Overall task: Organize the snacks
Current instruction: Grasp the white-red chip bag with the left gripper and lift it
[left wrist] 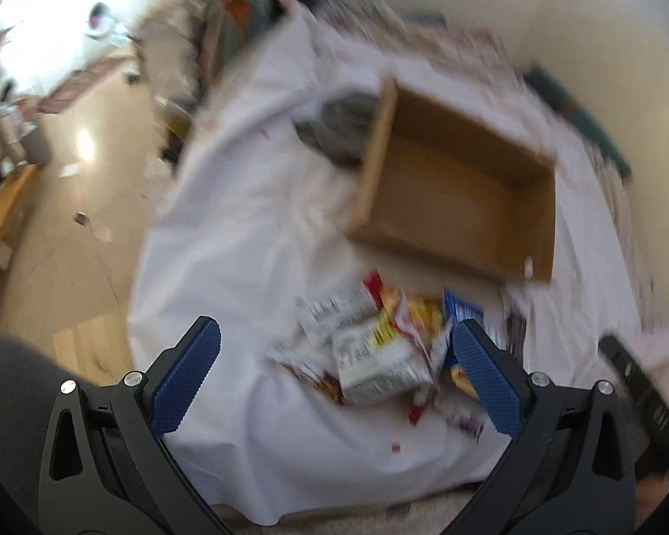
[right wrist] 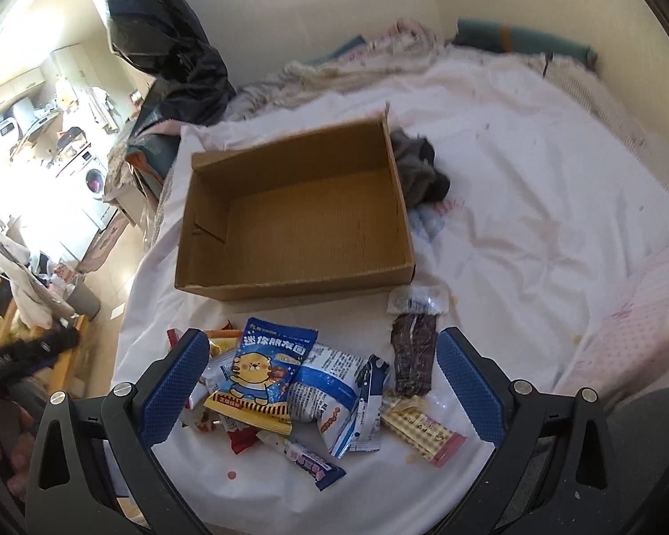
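A white sheet (right wrist: 513,205) covers the bed as a work surface, the empty cardboard box (right wrist: 299,218) sits ready beyond the heap of snack packets (right wrist: 290,383), and both the right gripper (right wrist: 323,383) and left gripper (left wrist: 334,370) hover wide open, empty, just before that heap.

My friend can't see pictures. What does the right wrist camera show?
An empty cardboard box sits on a white bedsheet, with a pile of snack packets just in front of it. The right hand-held gripper hovers open over the pile, holding nothing. A dark cloth lies beside the box.
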Available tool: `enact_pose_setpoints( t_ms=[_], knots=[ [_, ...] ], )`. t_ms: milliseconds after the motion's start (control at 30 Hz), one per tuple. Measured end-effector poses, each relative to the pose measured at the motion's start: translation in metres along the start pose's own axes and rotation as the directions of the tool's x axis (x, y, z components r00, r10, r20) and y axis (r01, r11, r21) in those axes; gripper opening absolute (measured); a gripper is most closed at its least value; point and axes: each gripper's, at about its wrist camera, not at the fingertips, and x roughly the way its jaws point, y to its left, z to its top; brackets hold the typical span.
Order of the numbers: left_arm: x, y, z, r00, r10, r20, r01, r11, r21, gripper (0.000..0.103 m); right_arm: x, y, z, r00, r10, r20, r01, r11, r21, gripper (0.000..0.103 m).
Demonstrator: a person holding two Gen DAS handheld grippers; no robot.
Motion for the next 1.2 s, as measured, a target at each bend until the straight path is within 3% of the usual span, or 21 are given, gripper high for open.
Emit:
enact_pose_setpoints(
  t_ms=[67, 100, 133, 200, 233, 300, 467, 600, 667, 700, 733, 767, 833, 967, 1033, 1200],
  knots=[
    [0.028, -0.022, -0.007, 0.991, 0.007, -0.130, 0.015, 0.985, 0.170, 0.103, 0.007, -0.007, 0.001, 1.000, 0.000, -0.022, 0.001, 1.000, 0.015, 0.103],
    [0.039, -0.034, -0.013, 0.984, 0.041, -0.175, 0.010, 0.960, 0.279, 0.103, 0.010, -0.009, 0.000, 1.000, -0.003, -0.026, 0.003, 1.000, 0.015, 0.103],
    [0.048, -0.044, -0.020, 0.979, 0.075, -0.192, 0.001, 0.931, 0.366, 0.103, 0.012, -0.011, 0.000, 1.000, -0.005, -0.030, 0.006, 1.000, 0.012, 0.103],
    [0.067, -0.061, -0.036, 0.969, 0.165, -0.182, -0.044, 0.844, 0.534, 0.103, 0.017, -0.015, -0.003, 0.999, -0.012, -0.044, 0.013, 1.000, 0.013, 0.103],
    [0.076, -0.066, -0.040, 0.963, 0.189, -0.192, -0.046, 0.817, 0.575, 0.100, 0.021, -0.018, -0.004, 0.998, -0.013, -0.059, 0.015, 1.000, 0.027, 0.103],
    [0.090, -0.068, -0.042, 0.953, 0.207, -0.222, -0.033, 0.798, 0.601, 0.094, 0.025, -0.025, -0.005, 0.997, 0.000, -0.075, 0.005, 0.998, 0.059, 0.103],
    [0.112, -0.077, -0.038, 0.942, 0.224, -0.251, 0.012, 0.722, 0.692, 0.090, 0.027, -0.033, -0.006, 0.997, 0.008, -0.080, -0.001, 0.996, 0.094, 0.103],
    [0.126, -0.082, -0.036, 0.931, 0.232, -0.280, 0.054, 0.672, 0.738, 0.079, 0.031, -0.038, -0.006, 0.996, 0.008, -0.093, 0.002, 0.994, 0.110, 0.103],
    [0.131, -0.081, -0.034, 0.926, 0.225, -0.304, 0.079, 0.672, 0.737, 0.073, 0.033, -0.038, -0.008, 0.995, 0.010, -0.098, 0.002, 0.993, 0.119, 0.103],
    [0.132, -0.080, -0.033, 0.923, 0.216, -0.318, 0.094, 0.676, 0.731, 0.065, 0.034, -0.038, -0.008, 0.995, 0.011, -0.102, 0.002, 0.993, 0.120, 0.103],
    [0.133, -0.079, -0.032, 0.921, 0.206, -0.330, 0.107, 0.682, 0.724, 0.050, 0.035, -0.038, -0.008, 0.995, 0.009, -0.104, 0.003, 0.993, 0.118, 0.103],
    [0.131, -0.079, -0.031, 0.921, 0.193, -0.339, 0.117, 0.691, 0.713, 0.048, 0.037, -0.038, -0.007, 0.994, 0.006, -0.107, 0.007, 0.993, 0.115, 0.103],
    [0.128, -0.076, -0.025, 0.921, 0.159, -0.356, 0.143, 0.712, 0.687, 0.032, 0.039, -0.037, -0.008, 0.994, -0.002, -0.111, 0.014, 0.994, 0.108, 0.103],
    [0.104, -0.070, -0.015, 0.926, 0.089, -0.368, 0.178, 0.756, 0.630, 0.032, 0.039, -0.039, -0.007, 0.994, -0.001, -0.113, 0.014, 0.993, 0.120, 0.103],
    [0.092, -0.066, -0.010, 0.937, 0.078, -0.341, 0.162, 0.767, 0.621, 0.032, 0.039, -0.041, -0.008, 0.993, 0.002, -0.114, 0.013, 0.991, 0.133, 0.103],
    [0.068, -0.052, 0.002, 0.956, 0.040, -0.291, 0.121, 0.849, 0.514, 0.031, 0.037, -0.043, -0.005, 0.994, 0.014, -0.105, 0.003, 0.988, 0.152, 0.103]
  ],
)
